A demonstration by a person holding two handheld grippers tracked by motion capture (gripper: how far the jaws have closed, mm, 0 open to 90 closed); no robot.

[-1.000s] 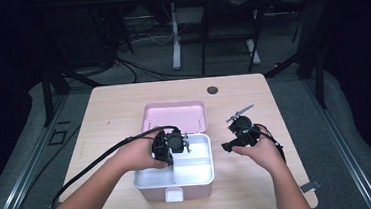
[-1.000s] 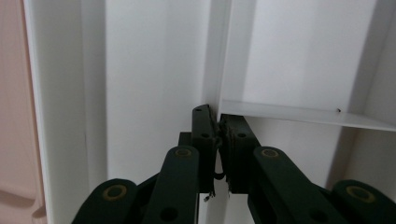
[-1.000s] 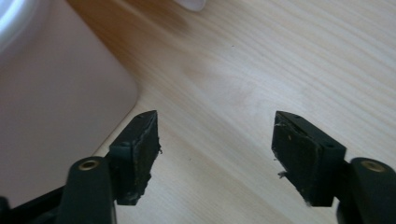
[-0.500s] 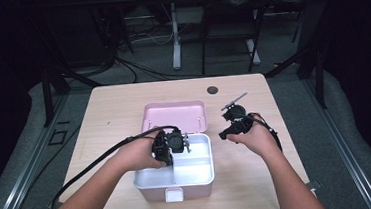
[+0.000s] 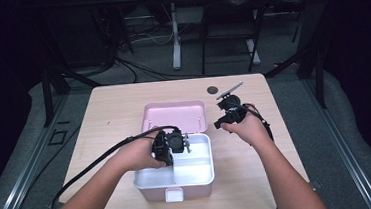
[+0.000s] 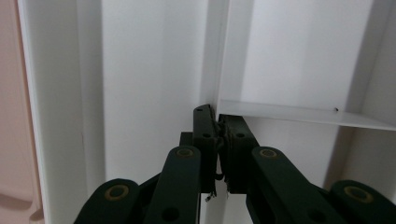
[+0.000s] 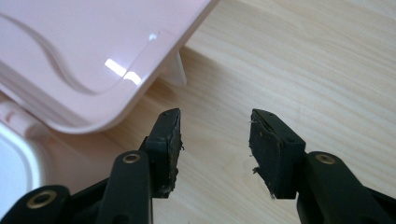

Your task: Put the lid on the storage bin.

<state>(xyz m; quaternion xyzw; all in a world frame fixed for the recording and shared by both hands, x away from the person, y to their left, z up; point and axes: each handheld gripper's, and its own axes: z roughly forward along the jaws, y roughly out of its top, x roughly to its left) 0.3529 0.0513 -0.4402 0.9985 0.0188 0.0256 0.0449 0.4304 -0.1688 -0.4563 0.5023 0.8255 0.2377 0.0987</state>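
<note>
From the high view, a pink box [image 5: 179,177] with a white inner tray sits near the front middle of the wooden table [image 5: 123,104], its pink lid [image 5: 174,116] hinged open and leaning back behind it. The left gripper [image 5: 172,144] is down inside the tray at the back left, and the right gripper [image 5: 228,115] hangs over bare table just right of the lid, touching nothing; a small dark disc [image 5: 212,89] lies well apart near the far edge. In the left gripper view, the left gripper's [image 6: 217,128] jaws are pinched together on the thin white divider [image 6: 215,56] that splits the tray into compartments, with a second partition [image 6: 303,114] branching off to the right. In the right gripper view, the right gripper [image 7: 215,135] stands about half open with nothing between its pads, which have just been closing; the glossy lid's [image 7: 79,60] rounded corner and a small white hinge tab [image 7: 177,70] lie just ahead. The box looks like smooth, light plastic with 1 latch at the front. The risk, as I judge it, is that pulling on the divider lifts or tips the whole light box, or that the thin wall slips from the pads; the right gripper could also skid off the slick lid edge and let it drop onto the left hand.
</note>
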